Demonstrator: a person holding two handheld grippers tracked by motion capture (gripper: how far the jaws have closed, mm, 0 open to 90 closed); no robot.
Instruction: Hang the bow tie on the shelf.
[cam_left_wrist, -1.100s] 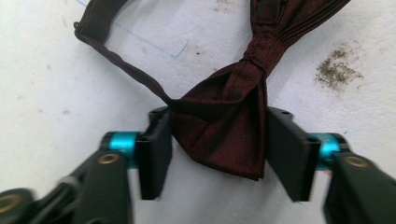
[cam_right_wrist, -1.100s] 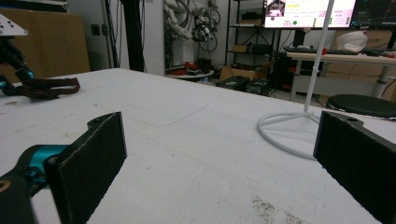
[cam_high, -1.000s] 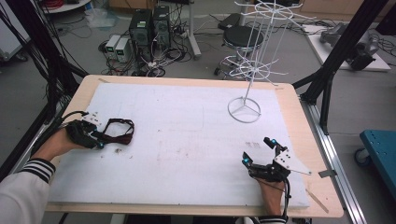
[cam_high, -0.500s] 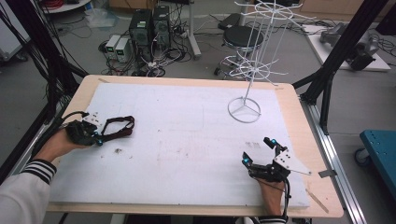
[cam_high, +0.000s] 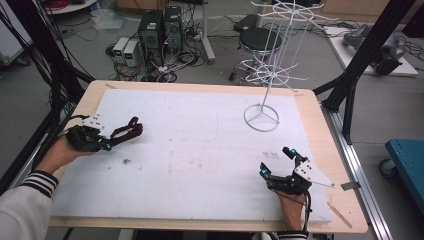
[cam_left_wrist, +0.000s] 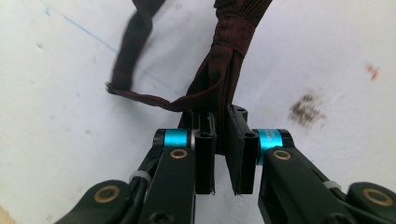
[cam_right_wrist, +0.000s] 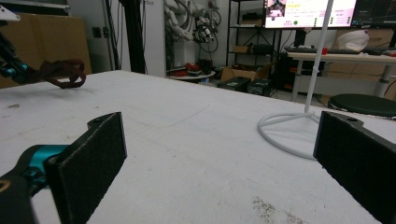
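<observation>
A dark red fabric strap (cam_high: 127, 131) forms a loop at the table's left side. My left gripper (cam_high: 104, 143) is shut on one end of it. In the left gripper view the jaws (cam_left_wrist: 223, 140) pinch the bunched strap (cam_left_wrist: 224, 65), and its loose end curls off to the left over the white table cover. My right gripper (cam_high: 276, 162) rests near the front right of the table, open, with nothing between its pads (cam_right_wrist: 93, 158). Far off in the right gripper view, the strap (cam_right_wrist: 65, 72) hangs from the left gripper (cam_right_wrist: 9, 65) just above the surface.
A white wire display stand (cam_high: 261, 117) rises from a ring base at the back right; the base (cam_right_wrist: 289, 126) lies ahead of the right gripper. A small dark smudge (cam_high: 125, 161) marks the cover near the left gripper. Computers and a stool stand behind the table.
The left gripper's jaws have closed on the strap, and the loop has flattened and shifted slightly toward the far side. The right gripper has stayed put.
</observation>
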